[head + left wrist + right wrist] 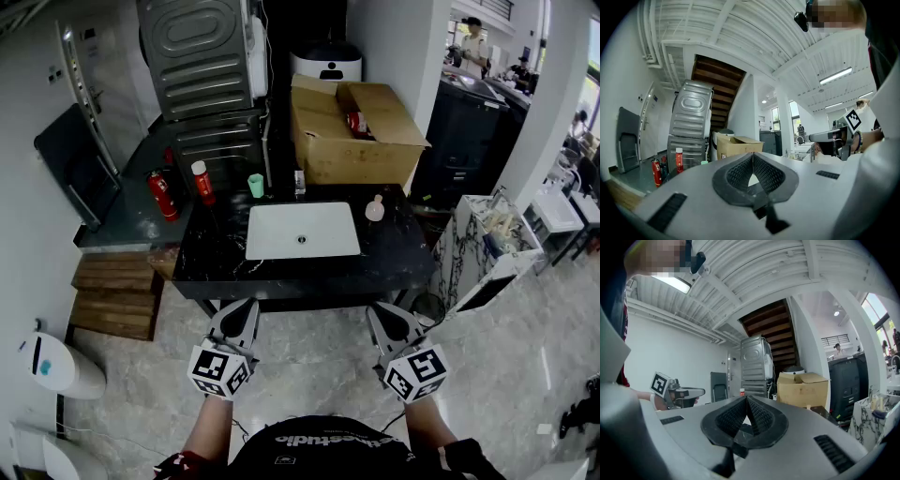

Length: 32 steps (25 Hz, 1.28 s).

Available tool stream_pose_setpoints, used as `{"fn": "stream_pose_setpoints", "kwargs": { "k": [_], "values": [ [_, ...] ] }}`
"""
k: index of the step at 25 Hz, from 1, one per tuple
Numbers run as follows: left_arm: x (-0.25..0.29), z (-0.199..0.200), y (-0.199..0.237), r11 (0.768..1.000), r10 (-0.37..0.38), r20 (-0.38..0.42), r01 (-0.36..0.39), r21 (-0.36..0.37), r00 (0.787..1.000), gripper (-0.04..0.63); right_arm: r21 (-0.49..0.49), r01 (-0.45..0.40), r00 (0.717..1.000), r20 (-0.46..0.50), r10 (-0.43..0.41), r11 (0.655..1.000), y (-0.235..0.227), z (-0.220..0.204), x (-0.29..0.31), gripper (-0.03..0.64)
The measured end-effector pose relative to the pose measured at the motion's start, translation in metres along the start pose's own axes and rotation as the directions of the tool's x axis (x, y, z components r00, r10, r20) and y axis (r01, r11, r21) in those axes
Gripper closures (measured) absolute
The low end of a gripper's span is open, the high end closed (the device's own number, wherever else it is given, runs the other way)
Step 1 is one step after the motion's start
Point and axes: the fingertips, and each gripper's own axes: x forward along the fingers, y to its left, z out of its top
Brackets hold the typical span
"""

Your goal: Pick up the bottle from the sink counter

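A red bottle [202,181] with a white cap stands upright at the back left of the black marble sink counter [394,253]. It also shows at the left in the left gripper view as the red bottle [679,160]. A small pale round bottle [375,208] sits right of the white basin [302,230]. My left gripper [244,306] and right gripper [382,309] hover side by side in front of the counter, well short of it. Both are shut with nothing between their jaws, which the left gripper [752,155] and right gripper [746,398] show touching at the tips.
A green cup [256,185] and a small dispenser [299,181] stand behind the basin. A fire extinguisher [161,195] stands left of the counter, and a big open cardboard box [352,131] sits behind it. Stacked grey appliances [202,66] rise at the back. Wooden steps [117,291] lie at the left.
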Motion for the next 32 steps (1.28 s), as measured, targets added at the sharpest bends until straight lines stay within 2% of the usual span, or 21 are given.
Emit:
{"fn": "stream_pose_setpoints", "kwargs": {
  "k": [15, 25, 32],
  "values": [
    [0.001, 0.003, -0.011, 1.000, -0.008, -0.003, 0.008, 0.001, 1.000, 0.580, -0.003, 0.003, 1.000, 0.005, -0.003, 1.000, -0.003, 0.003, -0.007, 0.577],
    [0.008, 0.004, -0.033, 1.000, 0.007, -0.003, -0.007, -0.001, 1.000, 0.580, 0.007, 0.022, 1.000, 0.012, -0.022, 1.000, -0.025, 0.001, -0.025, 0.578],
    [0.012, 0.003, -0.052, 0.999, 0.040, 0.006, -0.040, 0.020, 0.999, 0.580, 0.036, -0.031, 0.999, 0.017, 0.030, 0.999, -0.035, -0.008, -0.036, 0.578]
  ]
}}
